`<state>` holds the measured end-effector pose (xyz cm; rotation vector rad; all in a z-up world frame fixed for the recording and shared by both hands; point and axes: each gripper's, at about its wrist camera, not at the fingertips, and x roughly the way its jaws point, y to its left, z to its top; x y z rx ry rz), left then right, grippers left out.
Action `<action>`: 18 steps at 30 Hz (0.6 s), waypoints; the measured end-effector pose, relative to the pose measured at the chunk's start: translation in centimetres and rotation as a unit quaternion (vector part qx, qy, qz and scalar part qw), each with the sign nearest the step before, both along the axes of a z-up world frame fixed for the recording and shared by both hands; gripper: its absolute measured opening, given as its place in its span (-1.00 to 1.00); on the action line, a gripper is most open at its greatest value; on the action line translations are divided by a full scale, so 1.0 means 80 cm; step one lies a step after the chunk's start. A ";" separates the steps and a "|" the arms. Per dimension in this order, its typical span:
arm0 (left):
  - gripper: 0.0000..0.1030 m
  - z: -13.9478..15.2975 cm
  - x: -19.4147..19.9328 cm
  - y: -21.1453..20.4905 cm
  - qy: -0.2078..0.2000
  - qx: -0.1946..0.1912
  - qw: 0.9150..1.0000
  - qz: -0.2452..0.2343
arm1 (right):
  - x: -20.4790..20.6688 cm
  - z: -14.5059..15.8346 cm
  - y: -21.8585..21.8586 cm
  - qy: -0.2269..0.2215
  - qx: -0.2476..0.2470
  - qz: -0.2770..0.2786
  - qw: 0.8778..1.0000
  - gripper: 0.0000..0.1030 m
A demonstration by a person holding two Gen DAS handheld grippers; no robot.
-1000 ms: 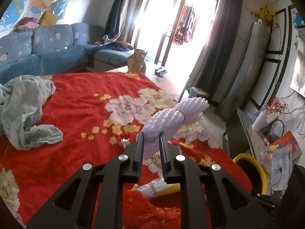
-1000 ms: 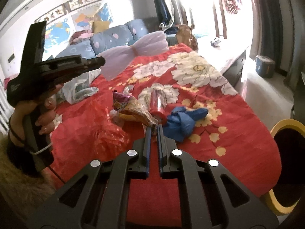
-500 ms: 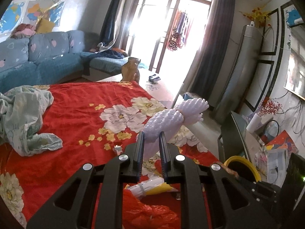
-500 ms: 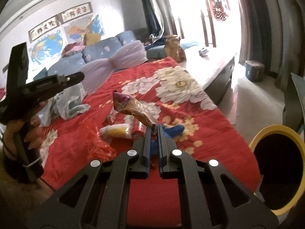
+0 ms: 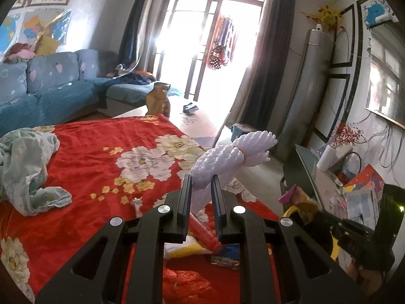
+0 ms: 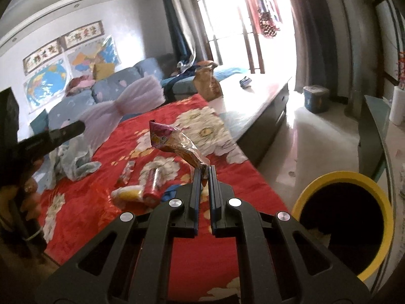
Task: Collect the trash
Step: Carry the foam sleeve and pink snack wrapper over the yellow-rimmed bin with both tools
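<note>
Right now the left hand-held gripper (image 5: 200, 181) is clamped on a white foam net sleeve (image 5: 227, 159), held up over the red flowered blanket (image 5: 96, 147). The right hand-held gripper (image 6: 205, 171) pinches a crinkly snack wrapper (image 6: 177, 144) by its corner, aloft, with the yellow-rimmed bin (image 6: 346, 177) near on its right.

Bed (image 6: 222, 258): being flanked on its right by the bin (image 6: 379, 192), which is standing on the floor.
Wrappers (image 6: 149, 185): being carried on the bed, ahead of the right gripper (image 6: 205, 171).
Crumpled cloth (image 5: 25, 172): being borne by the bed's left part.
Sofa (image 5: 50, 86): being set behind the bed.
</note>
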<state>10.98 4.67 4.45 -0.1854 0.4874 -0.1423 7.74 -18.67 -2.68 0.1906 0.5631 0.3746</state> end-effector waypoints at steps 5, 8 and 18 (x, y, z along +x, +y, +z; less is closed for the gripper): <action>-0.71 0.002 -0.002 -0.016 -0.003 0.007 1.000 -0.015 | -0.001 0.007 -0.025 -0.006 0.007 -0.025 1.000 -0.94; -0.71 0.001 -0.001 -0.024 -0.002 0.012 1.000 -0.023 | -0.002 0.010 -0.038 -0.008 0.012 -0.039 0.999 -0.94; -0.71 -0.003 -0.003 -0.052 0.001 0.023 0.999 -0.046 | -0.003 0.016 -0.073 -0.015 0.018 -0.081 0.996 -0.94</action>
